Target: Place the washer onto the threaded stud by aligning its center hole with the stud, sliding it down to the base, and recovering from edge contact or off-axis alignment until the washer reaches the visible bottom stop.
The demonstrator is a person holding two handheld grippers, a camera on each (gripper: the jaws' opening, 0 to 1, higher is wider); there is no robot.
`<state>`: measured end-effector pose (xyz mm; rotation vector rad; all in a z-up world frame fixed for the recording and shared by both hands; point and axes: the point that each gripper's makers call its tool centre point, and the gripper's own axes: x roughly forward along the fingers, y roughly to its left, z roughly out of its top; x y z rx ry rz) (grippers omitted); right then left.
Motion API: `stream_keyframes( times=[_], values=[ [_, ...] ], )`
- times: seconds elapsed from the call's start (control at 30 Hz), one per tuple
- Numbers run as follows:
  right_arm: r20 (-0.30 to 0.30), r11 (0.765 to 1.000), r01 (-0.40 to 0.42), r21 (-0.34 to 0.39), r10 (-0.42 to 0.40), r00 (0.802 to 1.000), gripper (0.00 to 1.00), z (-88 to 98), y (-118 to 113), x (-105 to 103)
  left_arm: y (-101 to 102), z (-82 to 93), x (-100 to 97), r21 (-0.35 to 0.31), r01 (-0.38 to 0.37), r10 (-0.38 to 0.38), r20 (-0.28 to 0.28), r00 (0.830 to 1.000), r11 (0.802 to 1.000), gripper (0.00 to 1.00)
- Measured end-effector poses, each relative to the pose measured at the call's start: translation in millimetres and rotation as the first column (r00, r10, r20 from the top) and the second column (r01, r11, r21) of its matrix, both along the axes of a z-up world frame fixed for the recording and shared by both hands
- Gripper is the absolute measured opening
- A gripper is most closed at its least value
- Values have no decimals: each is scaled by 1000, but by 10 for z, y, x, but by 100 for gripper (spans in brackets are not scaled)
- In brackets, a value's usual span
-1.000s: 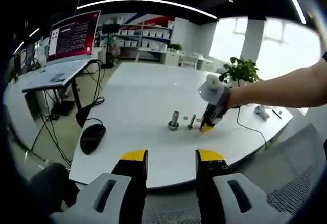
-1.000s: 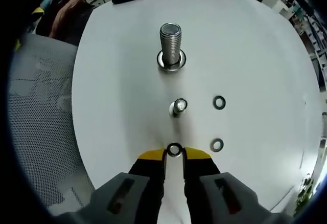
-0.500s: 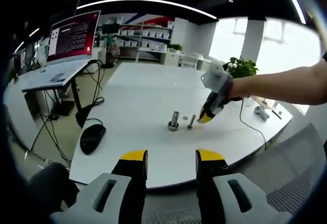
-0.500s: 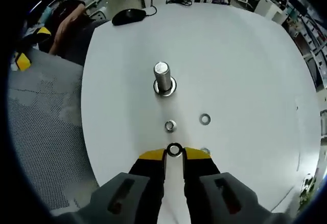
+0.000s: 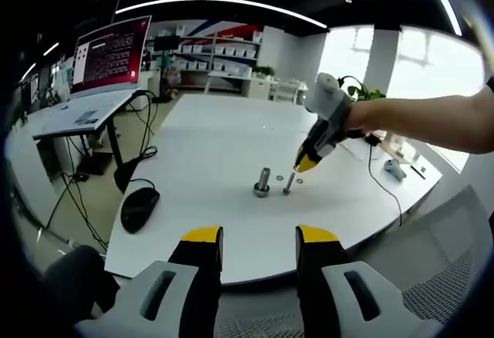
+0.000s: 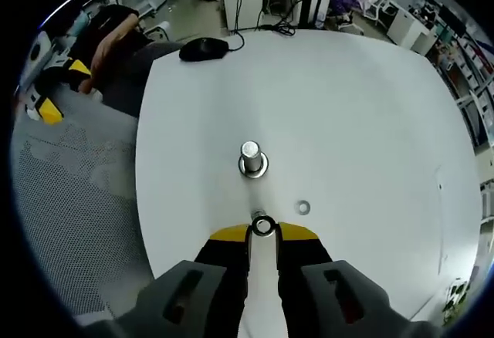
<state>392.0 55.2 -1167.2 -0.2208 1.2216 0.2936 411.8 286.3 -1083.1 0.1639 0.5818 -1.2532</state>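
In the right gripper view my right gripper [image 6: 263, 233] is shut on a small steel washer [image 6: 263, 226], held flat between the yellow tips, high above the white table [image 6: 355, 122]. Just past the washer's far edge shows the top of a thin threaded stud [image 6: 256, 215]. Farther on stands a thick stud [image 6: 252, 158] on its wide base. In the left gripper view the right gripper [image 5: 306, 160] hangs a little above the thin stud [image 5: 288, 183], right of the thick stud [image 5: 263, 181]. My left gripper [image 5: 259, 238] is open, off the table's near edge.
A loose washer [image 6: 303, 208] lies on the table right of the thin stud. A black mouse [image 6: 203, 48] sits near the table's edge, a mesh chair [image 6: 69, 199] beside it. A laptop [image 5: 108, 56] stands on a side desk, with cables below.
My right gripper has risen with the washer and moved over the thin stud, so the table looks smaller in its view. The left gripper has stayed still.
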Motion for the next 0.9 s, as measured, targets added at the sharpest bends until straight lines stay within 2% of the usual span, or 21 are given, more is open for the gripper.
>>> stream_keyframes(
  times=[0.13, 0.33, 0.43, 0.9],
  values=[
    [-12, 1000, -19, -7, 19, 1000, 14, -3, 56, -15, 2, 5, -4, 0, -1, 1, 0, 1000, 1000, 36],
    [-49, 999, -25, -24, 24, 999, 14, -112, 8, 20, 7, -3, 2, -1, -2, 2, 0, 1000, 1000, 36],
    [-43, 999, -35, -16, 34, 998, 14, -101, 60, -4, 6, -3, 8, -2, -3, 3, 0, 1000, 1000, 36],
    [-68, 999, -40, -17, 39, 997, 14, -256, 16, 16, 4, -3, 12, -4, -7, 7, -1, 1000, 1000, 36]
  ],
)
